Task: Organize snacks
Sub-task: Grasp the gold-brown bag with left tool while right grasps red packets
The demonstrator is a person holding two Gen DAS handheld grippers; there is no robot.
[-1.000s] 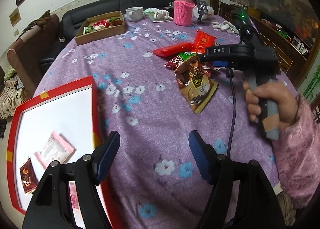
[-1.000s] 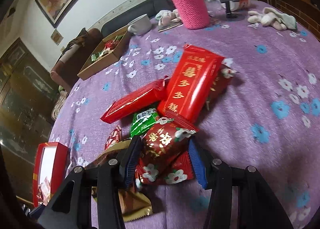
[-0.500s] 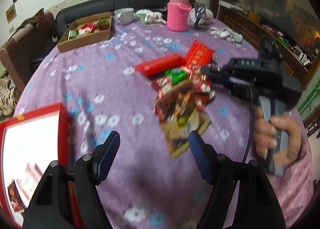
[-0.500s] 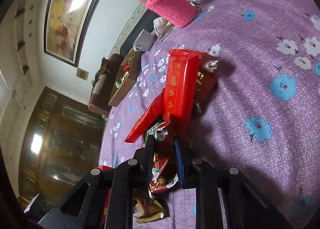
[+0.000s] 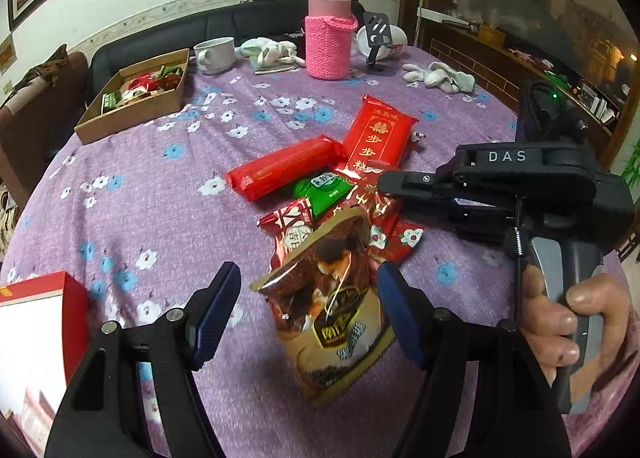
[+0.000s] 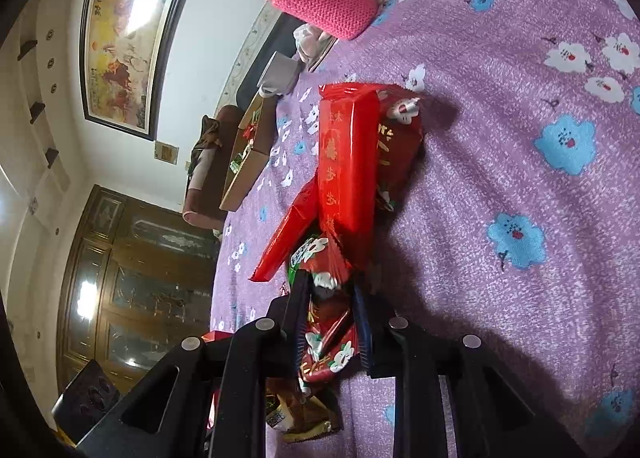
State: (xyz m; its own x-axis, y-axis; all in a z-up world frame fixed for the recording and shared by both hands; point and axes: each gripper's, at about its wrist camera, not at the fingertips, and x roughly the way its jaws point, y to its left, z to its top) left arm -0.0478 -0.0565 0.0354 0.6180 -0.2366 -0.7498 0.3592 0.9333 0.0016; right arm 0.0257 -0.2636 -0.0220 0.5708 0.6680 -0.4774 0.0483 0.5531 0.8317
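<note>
Far left, at the near table edge: red-rimmed box with a white inside [image 5: 36, 298], open side towards the work. Probably the receiving box, kept within short reach of the left hand.

Further back on the left: shallow brown cardboard tray [image 5: 132, 118], already holding small wrapped snacks. Well apart from the loose pile.

Centre, low: left gripper [image 5: 308, 278], tilted down over the purple flowered tablecloth [image 5: 160, 198]. Jaws spread and just now narrowing. Glossy brown foil packet [image 5: 332, 322] lying flat between the blue pads. No clear contact on the left pad; right pad just beside the packet's edge. Judged as lining up for a pick, not yet a grip.

Centre right: remaining snacks heaped together, namely a long red wrapped bar [image 5: 286, 168], a small green sachet [image 5: 320, 188] and a flat red packet with gold characters [image 5: 378, 138], overlapping one another.

Right: right gripper [image 6: 328, 290], held by a hand [image 5: 560, 318] and reaching in low from the side. Jaws narrow, just eased apart a little, pinching a crinkled red packet with white flowers [image 6: 326, 338]. Packet squeezed on edge between the pads, its lower end on the cloth. Low side approach likely chosen to slip it out from under the heap.
</note>
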